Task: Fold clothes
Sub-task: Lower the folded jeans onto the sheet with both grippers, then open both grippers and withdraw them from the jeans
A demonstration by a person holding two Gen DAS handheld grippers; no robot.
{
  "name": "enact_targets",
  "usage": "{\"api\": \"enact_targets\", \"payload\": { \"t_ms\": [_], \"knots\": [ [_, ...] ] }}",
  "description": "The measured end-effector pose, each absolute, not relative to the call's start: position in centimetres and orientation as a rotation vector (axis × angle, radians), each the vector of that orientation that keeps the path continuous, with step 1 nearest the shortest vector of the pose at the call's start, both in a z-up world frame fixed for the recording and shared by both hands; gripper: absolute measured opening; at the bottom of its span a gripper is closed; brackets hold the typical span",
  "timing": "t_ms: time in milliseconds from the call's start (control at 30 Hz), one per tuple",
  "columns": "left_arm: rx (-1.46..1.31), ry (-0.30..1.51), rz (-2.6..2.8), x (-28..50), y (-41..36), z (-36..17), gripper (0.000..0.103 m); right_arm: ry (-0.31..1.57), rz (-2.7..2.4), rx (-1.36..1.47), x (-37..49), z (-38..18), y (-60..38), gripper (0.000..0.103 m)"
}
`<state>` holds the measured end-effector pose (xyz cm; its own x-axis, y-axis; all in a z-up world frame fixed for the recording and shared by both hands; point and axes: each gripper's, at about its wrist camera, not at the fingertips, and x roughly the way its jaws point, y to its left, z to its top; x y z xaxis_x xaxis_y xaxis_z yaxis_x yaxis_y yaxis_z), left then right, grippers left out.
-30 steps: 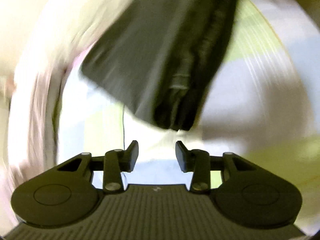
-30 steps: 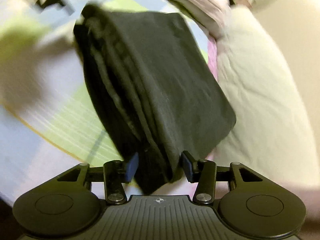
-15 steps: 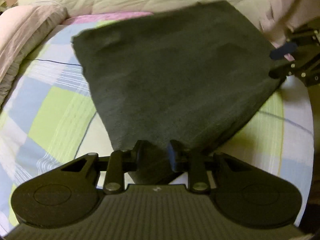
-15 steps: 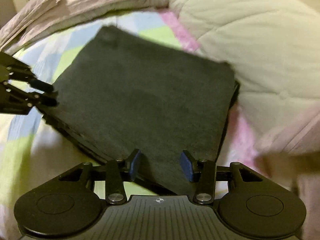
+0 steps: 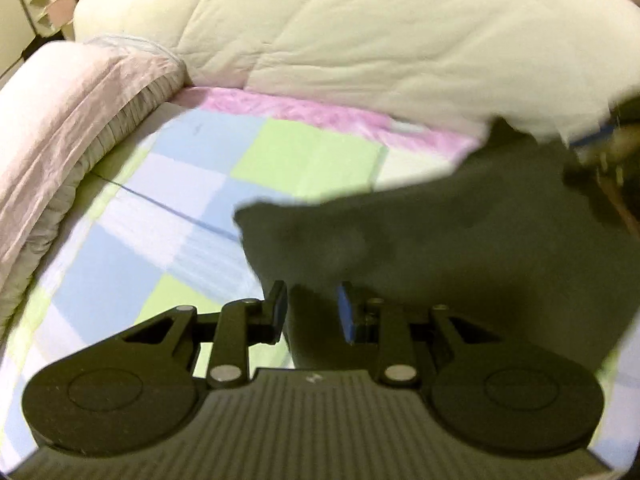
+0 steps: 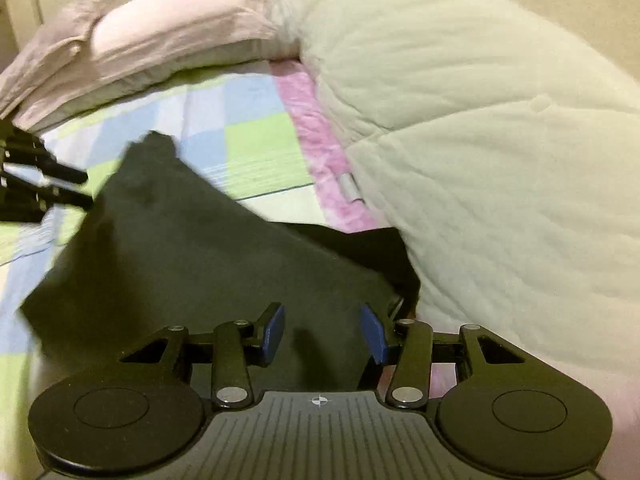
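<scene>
A folded dark grey garment [image 5: 460, 248] lies on the checkered bedsheet [image 5: 168, 200]; it also shows in the right wrist view [image 6: 192, 256]. My left gripper [image 5: 310, 312] sits at the garment's near left edge with its jaws apart and dark cloth between them, not pinched. My right gripper [image 6: 322, 332] is open over the garment's near edge, fingers apart above the cloth. The left gripper also appears at the left edge of the right wrist view [image 6: 36, 184], and the right gripper is a blur at the right edge of the left wrist view [image 5: 604, 152].
A cream quilted duvet [image 6: 480, 140] is bunched along one side of the bed, touching the garment's corner. A pink pillow [image 6: 160, 36] lies at the head. A pink sheet strip [image 5: 320, 116] borders the duvet.
The garment went from hanging in the air to lying flat on the bed. The left jaws have opened since half a second ago, and both grippers have drawn back towards the near edge.
</scene>
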<state>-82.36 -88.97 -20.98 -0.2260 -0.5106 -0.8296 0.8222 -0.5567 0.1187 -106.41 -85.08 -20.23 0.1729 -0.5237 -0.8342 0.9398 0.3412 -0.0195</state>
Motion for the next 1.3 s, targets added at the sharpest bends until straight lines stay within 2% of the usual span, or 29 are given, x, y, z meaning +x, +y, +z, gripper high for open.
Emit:
{"api": "enact_targets", "payload": {
  "t_ms": [100, 167, 333, 467, 633, 733, 933, 1067, 1167, 1233, 1300],
  "knots": [
    [1.106, 0.478, -1.877, -83.4, -92.1, -22.6, 0.029, 0.899, -1.121, 0.628, -107.3, -22.5, -86.7, 0.047],
    [1.130, 0.488, -1.866, -84.4, -93.0, -24.0, 0.029, 0.902, -1.122, 0.619, -108.0, -22.7, -86.5, 0.047],
    [1.164, 0.459, -1.863, -85.4, -93.7, -25.9, 0.030, 0.844, -1.094, 0.629, -108.7, -19.5, -80.1, 0.047],
    [1.158, 0.496, -1.852, -85.1, -94.4, -25.5, 0.031, 0.949, -1.013, 0.659, -108.1, -22.4, -75.9, 0.047],
    [1.201, 0.428, -1.914, -83.3, -88.9, -21.4, 0.030, 0.926, -1.051, 0.681, -108.8, -21.0, -75.7, 0.047],
    [1.224, 0.496, -1.936, -81.4, -83.6, -20.2, 0.030, 0.899, -1.033, 0.657, -108.1, -19.7, -75.0, 0.047],
    [1.280, 0.650, -1.859, -80.0, -78.6, -25.2, 0.030, 0.919, -1.035, 0.633, -106.5, -23.5, -74.3, 0.047],
    [1.228, 0.659, -1.813, -80.3, -78.5, -25.1, 0.030, 0.920, -1.058, 0.623, -106.0, -23.5, -74.4, 0.049],
    [1.163, 0.624, -1.777, -79.9, -76.7, -23.5, 0.038, 0.856, -1.107, 0.647, -106.6, -21.8, -73.1, 0.050],
    [1.086, 0.658, -1.753, -78.9, -74.5, -22.4, 0.050, 0.834, -1.155, 0.667, -106.5, -21.2, -71.1, 0.052],
    [1.019, 0.697, -1.745, -78.0, -72.0, -21.5, 0.075, 0.811, -1.203, 0.687, -106.3, -20.5, -69.1, 0.077]
  ]
}}
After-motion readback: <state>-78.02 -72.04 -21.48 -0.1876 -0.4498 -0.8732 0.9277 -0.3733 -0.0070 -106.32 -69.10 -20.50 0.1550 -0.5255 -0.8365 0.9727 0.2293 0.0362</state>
